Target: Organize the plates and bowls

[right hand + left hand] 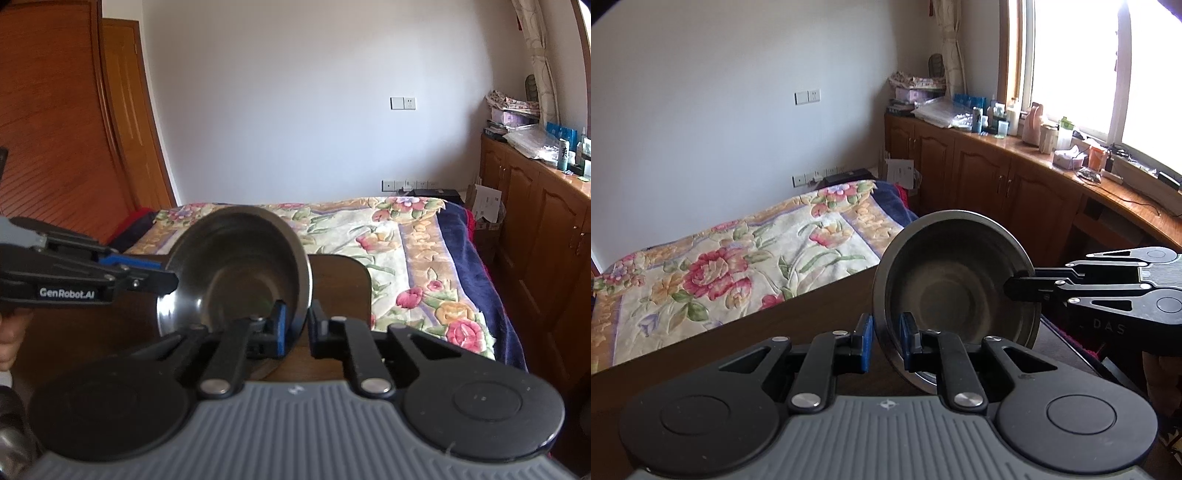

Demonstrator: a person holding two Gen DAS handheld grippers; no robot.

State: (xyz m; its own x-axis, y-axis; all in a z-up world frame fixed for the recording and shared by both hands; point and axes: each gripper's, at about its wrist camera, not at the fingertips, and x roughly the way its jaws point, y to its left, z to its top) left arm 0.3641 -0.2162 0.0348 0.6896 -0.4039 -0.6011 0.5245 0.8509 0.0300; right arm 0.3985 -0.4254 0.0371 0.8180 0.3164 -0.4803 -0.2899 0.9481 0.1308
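A single stainless steel bowl point(953, 280) is tilted up on edge above a dark wooden table point(775, 332), its hollow facing both cameras. My left gripper point(887, 341) is shut on the bowl's lower left rim, one blue pad inside and one outside. My right gripper point(1010, 290) reaches in from the right and is shut on the opposite rim. In the right wrist view the bowl point(236, 258) sits between my right gripper point(297, 328), clamped on its right rim, and my left gripper point(168, 277), clamped on its left rim.
A bed with a flowered cover point(738, 258) lies just beyond the table's far edge. Wooden cabinets point(997, 177) with a cluttered top run under the window at right. A wooden wardrobe door point(55, 129) stands at left. A hand point(11, 339) shows at the left edge.
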